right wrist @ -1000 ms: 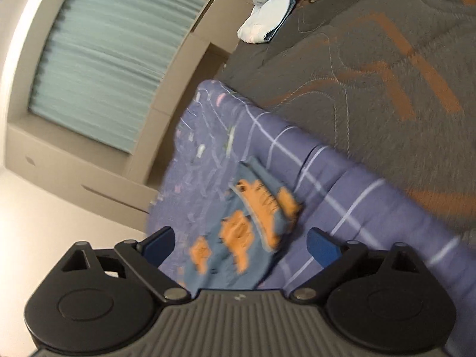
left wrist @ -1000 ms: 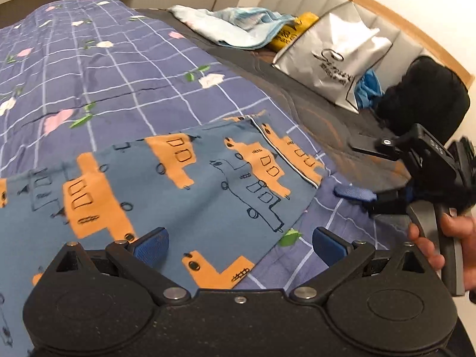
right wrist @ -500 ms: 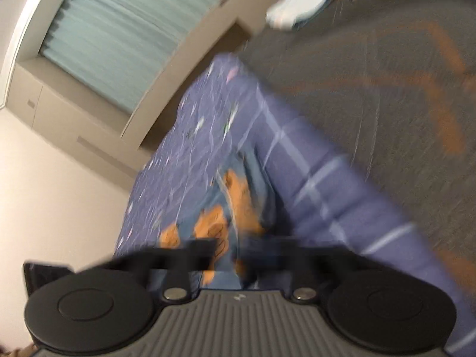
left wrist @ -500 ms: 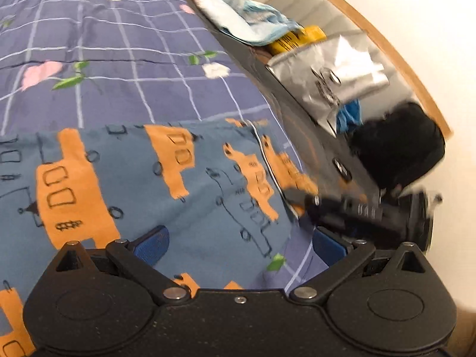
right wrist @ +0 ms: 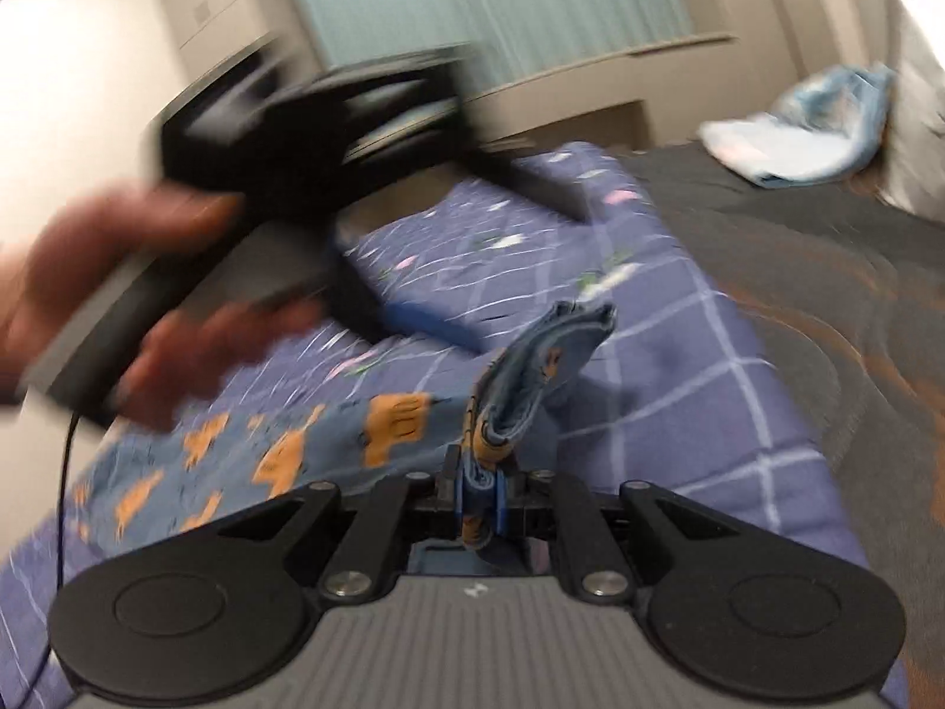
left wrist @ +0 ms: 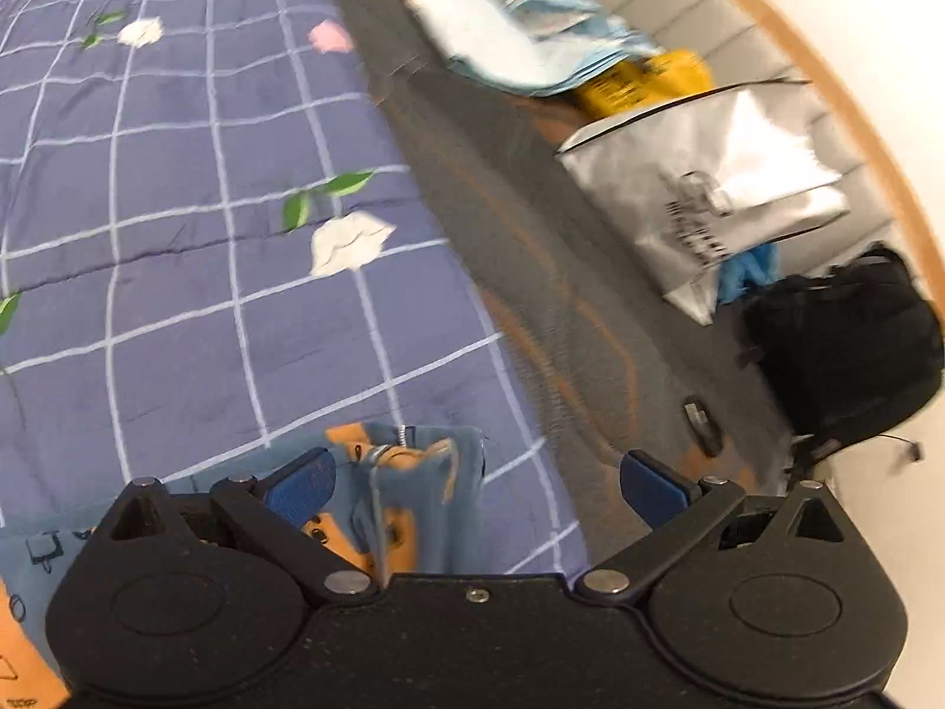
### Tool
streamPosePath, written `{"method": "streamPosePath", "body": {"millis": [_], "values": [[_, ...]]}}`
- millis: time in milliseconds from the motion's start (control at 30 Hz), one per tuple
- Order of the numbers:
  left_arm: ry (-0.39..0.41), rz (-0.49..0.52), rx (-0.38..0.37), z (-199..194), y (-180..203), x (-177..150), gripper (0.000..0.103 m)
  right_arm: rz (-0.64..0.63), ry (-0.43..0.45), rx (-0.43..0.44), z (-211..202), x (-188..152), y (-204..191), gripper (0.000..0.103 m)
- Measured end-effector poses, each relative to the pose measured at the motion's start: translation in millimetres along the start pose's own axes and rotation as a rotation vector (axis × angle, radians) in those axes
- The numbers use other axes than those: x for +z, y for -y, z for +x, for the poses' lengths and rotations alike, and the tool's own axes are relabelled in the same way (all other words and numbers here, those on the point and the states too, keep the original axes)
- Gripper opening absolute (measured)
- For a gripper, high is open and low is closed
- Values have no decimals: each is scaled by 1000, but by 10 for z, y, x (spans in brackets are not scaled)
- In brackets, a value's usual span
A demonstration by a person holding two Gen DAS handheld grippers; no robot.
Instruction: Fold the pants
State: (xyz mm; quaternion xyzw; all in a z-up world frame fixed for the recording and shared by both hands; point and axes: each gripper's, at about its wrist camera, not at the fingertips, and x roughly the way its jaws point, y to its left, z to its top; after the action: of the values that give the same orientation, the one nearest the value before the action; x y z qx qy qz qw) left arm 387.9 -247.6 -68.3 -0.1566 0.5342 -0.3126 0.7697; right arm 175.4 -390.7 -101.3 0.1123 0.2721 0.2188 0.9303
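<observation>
The right claw (right wrist: 479, 499) pinches the pants (right wrist: 520, 378) (bunched upright); a blurred, seemingly left hand (right wrist: 112, 295) hovers beside.

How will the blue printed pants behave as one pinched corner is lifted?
Probably floppy: the pants bunch and fold in the right hand-held gripper. Likely light, since a small pinch raises them. The rest should drag across the checked quilt.

So the pants (right wrist: 390, 431) I'm working with are showing dusty blue with orange trucks outlined in black. The quilt (left wrist: 195, 236) underneath is looking purple-blue with a pale grid, white and pink flowers, green leaves. My fingers (left wrist: 301, 481) are wearing blue pads on black arms. The blanket (left wrist: 531, 272) beside it is looking grey with orange swirls.
</observation>
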Motion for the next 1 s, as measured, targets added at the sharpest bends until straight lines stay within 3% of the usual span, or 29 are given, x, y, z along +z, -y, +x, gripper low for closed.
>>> {"method": "streamPosePath", "body": {"millis": [133, 267, 333, 400, 467, 733, 867, 1000], "values": [[-55, 11, 40, 59, -41, -76, 102, -78, -14, 12, 68, -50, -154, 11], [-72, 19, 61, 87, -127, -153, 98, -75, -15, 16, 92, -68, -163, 11], [-68, 25, 63, 102, -150, -149, 82, -72, -16, 14, 108, -61, -171, 11], [-67, 40, 78, 114, -155, -144, 38, -67, -19, 6, 105, -51, -175, 11], [-57, 45, 90, 84, -155, -145, 29, -59, -22, -2, 78, -37, -153, 12], [43, 42, 81, -444, -302, -272, 25, -85, -22, 23, 54, 92, -442, 12], [92, -8, 98, -797, -656, -473, 24, -128, -55, 74, 151, 108, -735, 12], [86, -101, 154, -851, -1106, -693, 24, -153, -115, 95, 378, 3, -990, 12]]}}
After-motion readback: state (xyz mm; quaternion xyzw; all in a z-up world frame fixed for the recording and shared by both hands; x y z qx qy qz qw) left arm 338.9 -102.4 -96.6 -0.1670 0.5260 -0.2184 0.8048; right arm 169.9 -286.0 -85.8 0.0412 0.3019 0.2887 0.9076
